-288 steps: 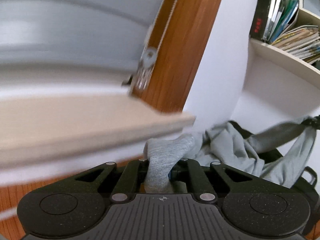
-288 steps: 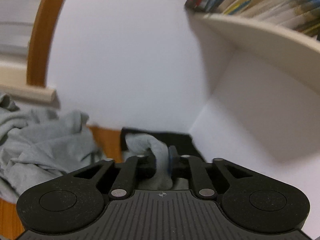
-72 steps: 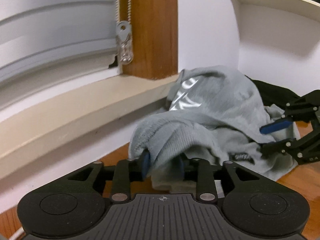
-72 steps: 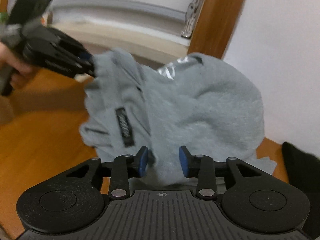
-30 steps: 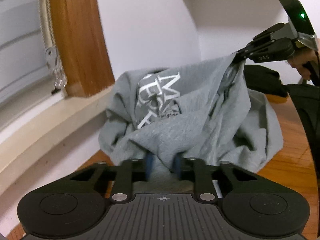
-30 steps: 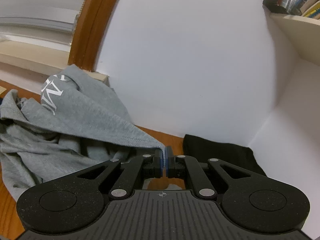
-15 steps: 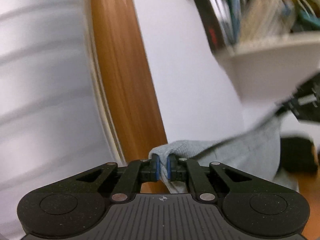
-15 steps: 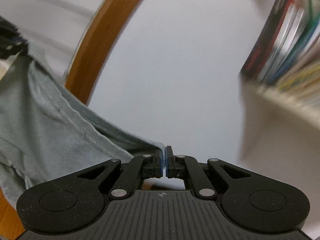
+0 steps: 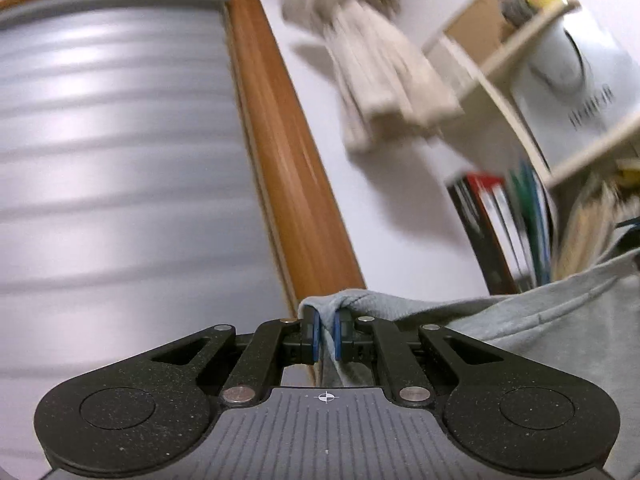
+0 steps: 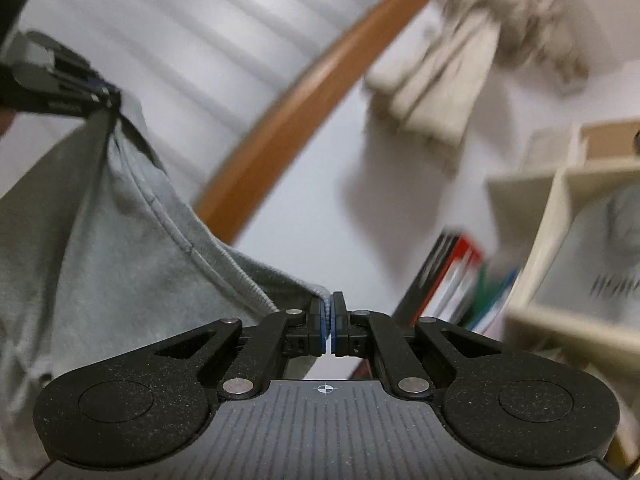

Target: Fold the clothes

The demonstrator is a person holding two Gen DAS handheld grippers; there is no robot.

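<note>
Grey sweatshirt (image 10: 92, 248), shown suspended between two hand-held grippers in front of a wooden window frame (image 9: 288, 168). One bunched corner of the fabric is clamped between the blue pads (image 9: 316, 334) of the left gripper (image 9: 326, 334), whose fingers are drawn together on the cloth just right of the frame's lower end. From that grip the fabric is stretched rightward, away from the frame, toward the edge of the left wrist view. In the right wrist view a ribbed hem edge is pinched between the closed fingers of the right gripper (image 10: 328, 334), and the cloth is seen rising leftward across the frame to the left gripper at the upper left, where it is gathered at the tips. White window blinds (image 9: 120, 168) are seen on the far side of the frame from the garment. On the wall right of the frame a beige cloth item (image 9: 380, 64) is hung, blurred. Farther right of the frame, a cream shelf unit (image 9: 516, 112) is seen holding upright books (image 9: 492, 232). Much of the background is smeared.
</note>
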